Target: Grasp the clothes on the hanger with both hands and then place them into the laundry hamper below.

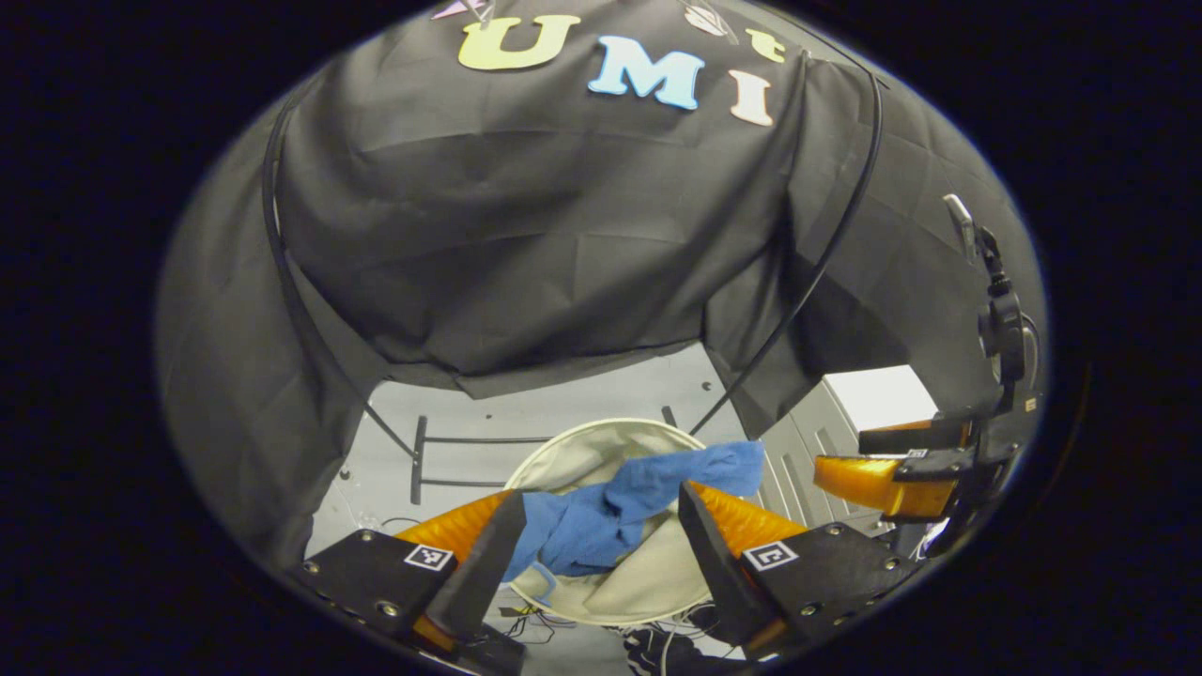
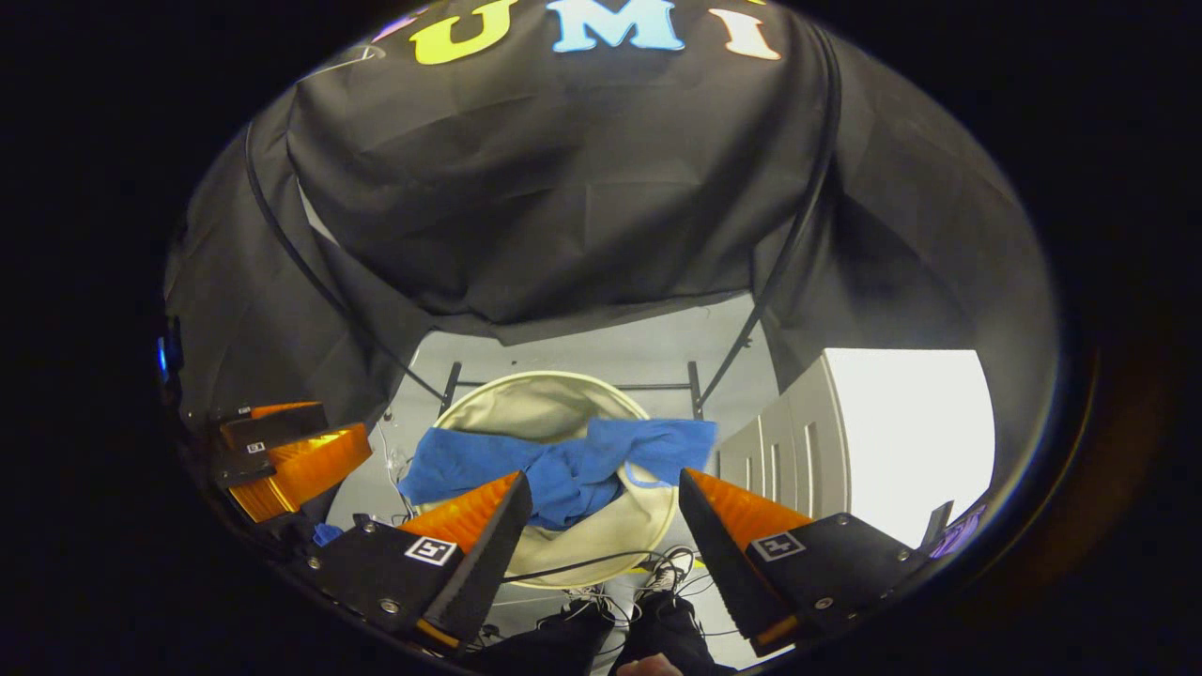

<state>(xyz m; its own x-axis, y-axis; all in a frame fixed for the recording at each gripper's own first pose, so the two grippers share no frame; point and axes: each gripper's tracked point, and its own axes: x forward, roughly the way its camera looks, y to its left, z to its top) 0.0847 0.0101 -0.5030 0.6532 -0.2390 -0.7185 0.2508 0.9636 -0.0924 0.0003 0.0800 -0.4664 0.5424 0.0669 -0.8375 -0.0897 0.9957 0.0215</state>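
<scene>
One blue garment (image 1: 601, 516) lies draped across the rim of the round laundry hamper (image 2: 526, 399) below, partly inside. Left gripper (image 1: 601, 535) and right gripper (image 2: 601, 521) both stand spread, holding nothing. Cloth judged light, limp, non-fragile; pinch a bunched fold.

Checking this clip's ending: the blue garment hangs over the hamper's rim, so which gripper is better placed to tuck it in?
Probably the right gripper: the blue garment spills over the hamper rim just ahead of its open fingers. The left gripper, also open, sees less overhang.
</scene>
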